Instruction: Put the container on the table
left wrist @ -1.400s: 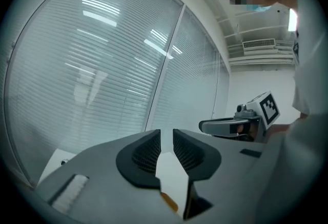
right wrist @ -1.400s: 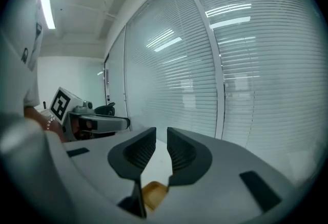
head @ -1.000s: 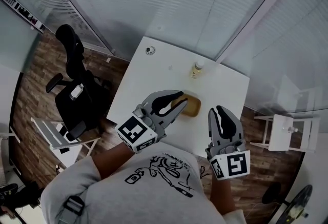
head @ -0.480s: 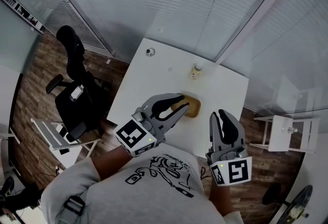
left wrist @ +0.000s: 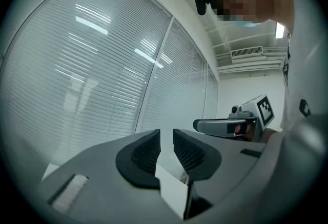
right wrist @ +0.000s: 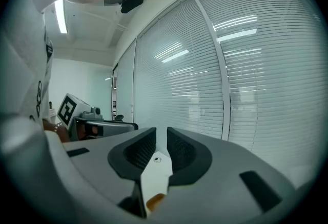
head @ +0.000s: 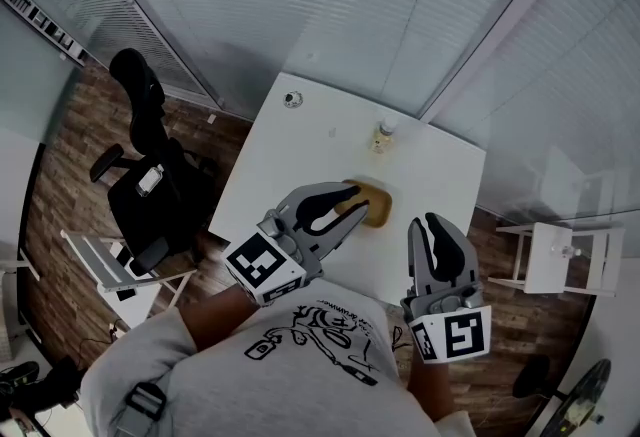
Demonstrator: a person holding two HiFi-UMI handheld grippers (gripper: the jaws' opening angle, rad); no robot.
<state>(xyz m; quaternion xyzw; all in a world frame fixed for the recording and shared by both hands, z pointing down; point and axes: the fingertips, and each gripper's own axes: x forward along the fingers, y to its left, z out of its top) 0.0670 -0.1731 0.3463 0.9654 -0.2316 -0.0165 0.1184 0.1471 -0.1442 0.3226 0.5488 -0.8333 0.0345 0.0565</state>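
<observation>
Left gripper (head: 350, 199): hovering at frame centre, jaws narrowed to a slit, gripping nothing, tips overlapping tan container (head: 374, 208) sitting on white table (head: 290, 155); right gripper (head: 432, 225): hanging lower right, jaws likewise narrow, empty, keeping apart from container.

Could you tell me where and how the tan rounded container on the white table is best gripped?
I would take the tan rounded container by its near rim, from above, one of the jaws inside and one outside. It looks low, wide and open-topped, probably too broad to span, and sits flat on the white table. The left gripper is closest.
</observation>
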